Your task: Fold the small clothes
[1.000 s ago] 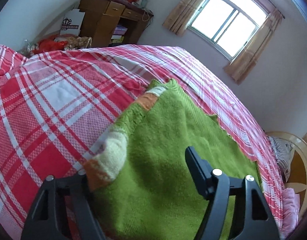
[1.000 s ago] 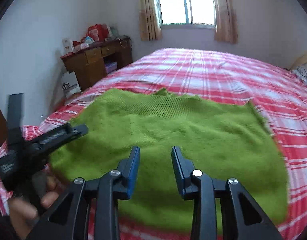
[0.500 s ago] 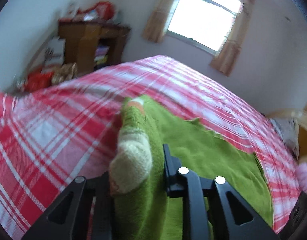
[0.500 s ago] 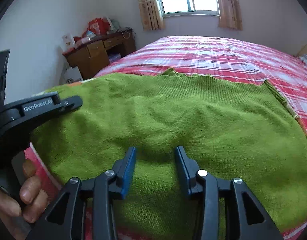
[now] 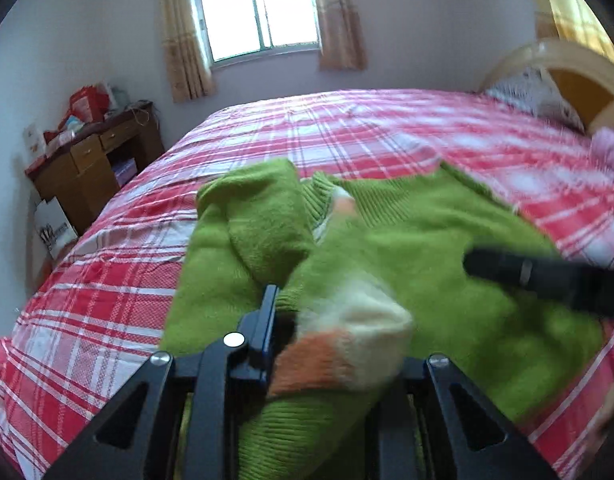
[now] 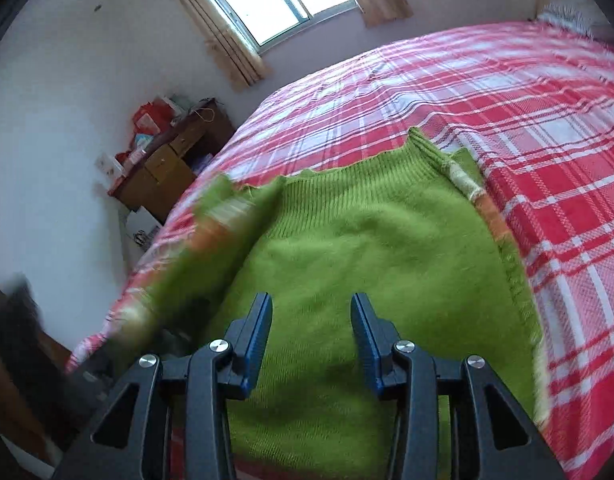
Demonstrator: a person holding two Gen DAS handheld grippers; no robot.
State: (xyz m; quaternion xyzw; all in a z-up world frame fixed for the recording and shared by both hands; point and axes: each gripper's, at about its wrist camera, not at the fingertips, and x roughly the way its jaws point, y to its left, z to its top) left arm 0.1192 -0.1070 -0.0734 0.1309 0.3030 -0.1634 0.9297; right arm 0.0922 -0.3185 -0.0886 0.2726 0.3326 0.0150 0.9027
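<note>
Left wrist view, fuzzy green knit sweater (image 5: 447, 264), striped cuff (image 5: 347, 352) pinched in left claw (image 5: 331, 344)

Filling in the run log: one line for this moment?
left tongs: shut on sweater sleeve | right tongs: opening, empty, over green sweater | plaid bed

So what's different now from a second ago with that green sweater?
The left gripper has closed on the sweater's striped sleeve and swung it across onto the green sweater. The right gripper has moved in over the sweater, jaws opening, nothing between them. The sweater's body still lies flat on the checked bedspread.
</note>
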